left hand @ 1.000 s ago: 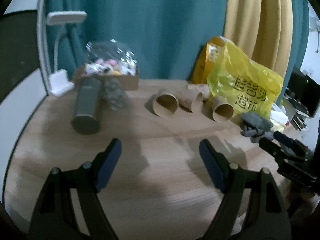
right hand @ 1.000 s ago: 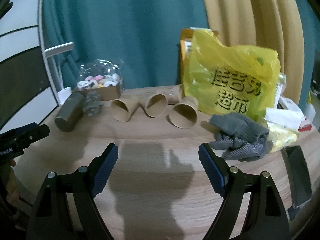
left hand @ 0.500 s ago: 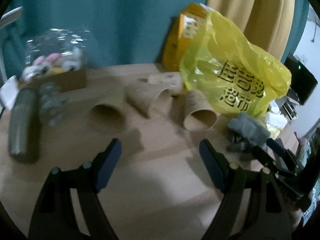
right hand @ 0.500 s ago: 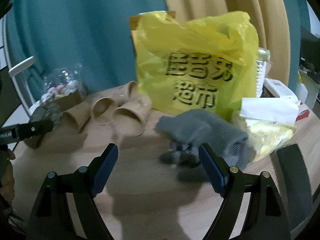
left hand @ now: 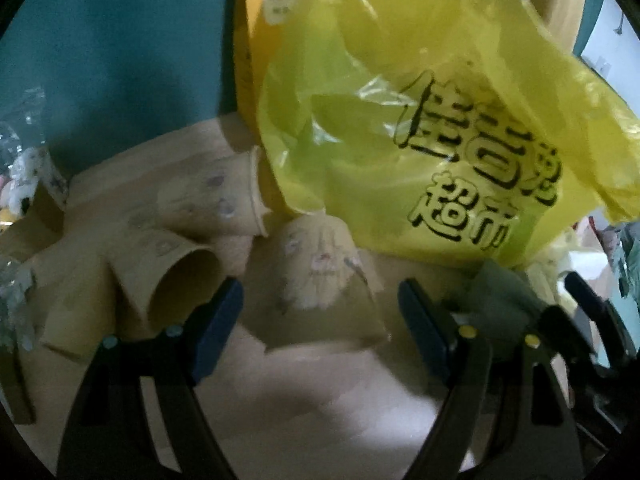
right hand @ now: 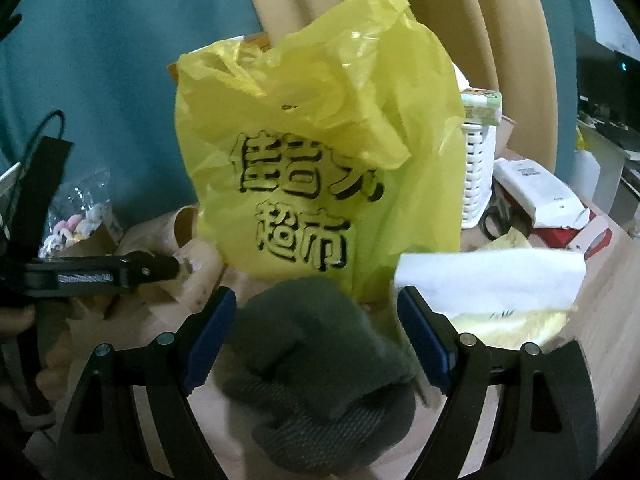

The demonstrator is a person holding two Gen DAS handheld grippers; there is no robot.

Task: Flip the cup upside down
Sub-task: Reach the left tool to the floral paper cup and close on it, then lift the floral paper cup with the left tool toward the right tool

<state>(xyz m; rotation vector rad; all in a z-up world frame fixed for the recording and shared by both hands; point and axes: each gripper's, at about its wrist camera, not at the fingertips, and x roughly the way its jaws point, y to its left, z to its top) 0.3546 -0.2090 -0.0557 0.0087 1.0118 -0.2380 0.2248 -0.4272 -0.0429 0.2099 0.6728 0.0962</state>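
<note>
Left tongs [left hand: 320,320] — wide, empty — framed a paper cup [left hand: 320,280] lying on its side on the table [left hand: 320,408]. Right tongs [right hand: 316,328] — wide, empty, over a grey glove [right hand: 320,380]. Yellow bag [left hand: 420,120] crowded the cup; two more cups [left hand: 180,276] lay beside it.

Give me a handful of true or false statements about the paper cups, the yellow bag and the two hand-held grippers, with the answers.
1. The left hand-held gripper is open, with a paper cup lying on its side just ahead of it. True.
2. The right hand-held gripper is clamped on a cup. False: it is open, over a grey glove.
3. The yellow bag carries dark printed characters. True.
4. All the cups stand upright on the table. False: the cups in view lie on their sides.
5. A white basket stands left of the bag in the right wrist view. False: it stands to the right of the bag.
</note>
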